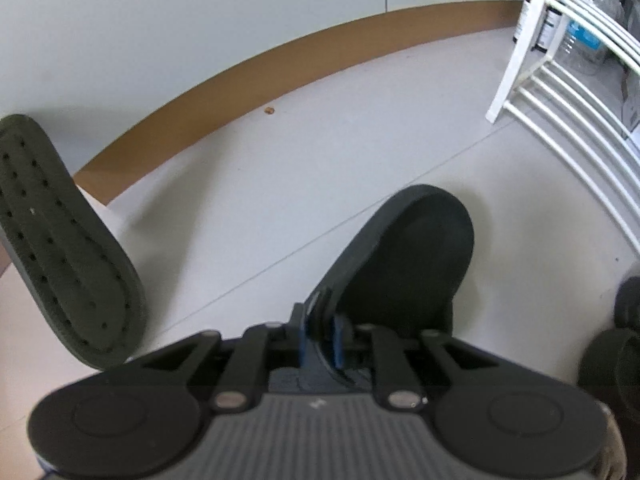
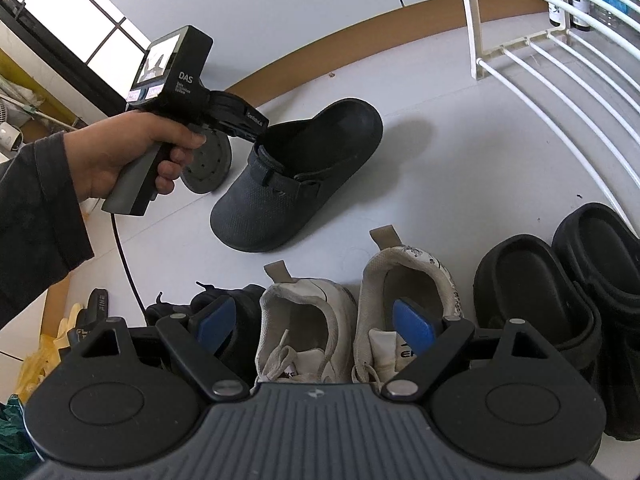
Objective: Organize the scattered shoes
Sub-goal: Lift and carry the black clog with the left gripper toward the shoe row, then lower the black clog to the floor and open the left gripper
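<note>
Nearest, the right gripper (image 2: 316, 322) hangs wide and empty over the white sneakers (image 2: 352, 316) in the row. Beyond that row, the left gripper (image 2: 256, 130) pinches the dark clog (image 2: 296, 176) at its collar. Placing seems in hand; next, probably, setting the clog into the row beside the sneakers.

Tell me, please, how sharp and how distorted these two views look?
Left wrist view: soft blur on the dark clog and upturned sole; baseboard bowed by the fisheye. Right wrist view: sharper, white sneakers crisp, rack bars curved.
</note>
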Demonstrator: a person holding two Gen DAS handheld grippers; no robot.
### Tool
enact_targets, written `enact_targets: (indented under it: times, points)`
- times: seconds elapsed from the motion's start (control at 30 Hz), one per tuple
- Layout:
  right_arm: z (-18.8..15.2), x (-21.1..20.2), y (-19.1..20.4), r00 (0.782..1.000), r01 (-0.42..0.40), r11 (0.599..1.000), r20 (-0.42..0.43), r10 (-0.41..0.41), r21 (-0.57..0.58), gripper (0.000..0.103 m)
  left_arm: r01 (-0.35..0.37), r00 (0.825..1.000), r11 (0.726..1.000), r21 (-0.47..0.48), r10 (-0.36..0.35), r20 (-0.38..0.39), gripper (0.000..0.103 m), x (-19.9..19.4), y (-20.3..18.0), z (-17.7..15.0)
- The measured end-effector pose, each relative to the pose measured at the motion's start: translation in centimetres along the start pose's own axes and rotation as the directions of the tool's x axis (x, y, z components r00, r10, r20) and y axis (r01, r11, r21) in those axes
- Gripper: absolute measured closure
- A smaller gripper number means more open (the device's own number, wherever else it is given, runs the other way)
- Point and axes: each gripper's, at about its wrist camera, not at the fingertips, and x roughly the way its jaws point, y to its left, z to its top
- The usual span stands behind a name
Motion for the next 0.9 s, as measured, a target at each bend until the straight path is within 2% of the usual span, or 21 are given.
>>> enact_targets:
  times: [0.1, 0.2, 0.3, 0.43, 0.5, 0.57, 0.6, 0.63, 0.9]
  points:
    - [-0.1, 0.0, 0.1, 1.0, 0.0, 1.0, -0.003, 0.0, -0.007, 0.013, 0.015, 1.0, 1.0, -0.009, -0.015, 0.012, 0.089, 0.9, -0.5, -0.2]
    - [-0.4, 0.0, -0.2, 1.0, 0.007, 1.0, -0.01, -0.007, -0.009, 0.013, 0.031, 0.999, 0.999, -0.037, -0.031, -0.007, 0.089, 2.0, -0.9, -0.5]
    - [-0.6, 0.1, -0.6, 1.0, 0.022, 1.0, -0.012, -0.022, 0.0, 0.013, 0.073, 0.997, 0.994, -0.078, -0.075, -0.022, 0.089, 3.1, -0.9, -0.9]
    - [-0.6, 0.3, -0.9, 0.999, 0.031, 0.999, -0.013, -0.031, 0.009, 0.013, 0.112, 0.993, 0.991, -0.073, -0.113, -0.018, 0.086, 3.1, -1.4, -1.0]
    - [-0.6, 0.5, -0.8, 0.999, 0.029, 1.0, -0.018, -0.029, 0.011, 0.013, 0.122, 0.991, 0.989, -0.078, -0.125, -0.036, 0.079, 2.9, -1.4, -0.9]
    - [-0.6, 0.6, -0.7, 0.999, 0.027, 1.0, -0.017, -0.027, 0.011, 0.013, 0.129, 0.99, 0.987, -0.095, -0.134, -0.042, 0.06, 2.5, -1.0, -1.0]
    - [-0.6, 0.6, -0.6, 1.0, 0.026, 1.0, -0.015, -0.025, 0.011, 0.013, 0.133, 0.99, 0.985, -0.11, -0.137, -0.032, 0.045, 2.0, -0.7, -1.2]
    - [-0.6, 0.7, -0.5, 1.0, 0.024, 1.0, -0.013, -0.024, 0.011, 0.013, 0.134, 0.991, 0.983, -0.121, -0.137, -0.011, 0.037, 1.4, -0.4, -1.4]
    - [-0.9, 1.2, 0.4, 1.0, 0.023, 1.0, -0.007, -0.023, 0.016, 0.013, 0.196, 0.98, 0.959, -0.205, -0.187, 0.063, 0.035, -2.3, 2.0, -4.0]
